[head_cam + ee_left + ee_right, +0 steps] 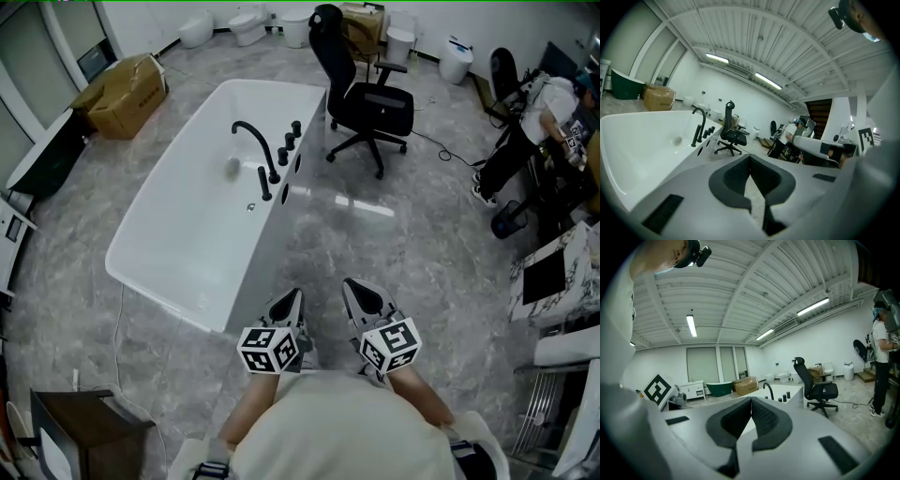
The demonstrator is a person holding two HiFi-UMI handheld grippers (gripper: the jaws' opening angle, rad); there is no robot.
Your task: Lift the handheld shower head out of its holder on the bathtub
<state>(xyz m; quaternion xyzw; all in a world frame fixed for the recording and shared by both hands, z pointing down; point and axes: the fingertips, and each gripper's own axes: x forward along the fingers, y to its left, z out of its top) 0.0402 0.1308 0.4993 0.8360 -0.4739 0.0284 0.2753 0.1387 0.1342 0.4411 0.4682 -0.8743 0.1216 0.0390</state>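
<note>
Bathtub [178, 234] ahead, left gripper [295, 298] closed, right gripper [352, 291] closed

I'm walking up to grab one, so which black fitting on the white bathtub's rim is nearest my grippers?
The slim upright black rod, at the row's near end; the arched black spout and three stubby black knobs stand farther along the rim.
</note>
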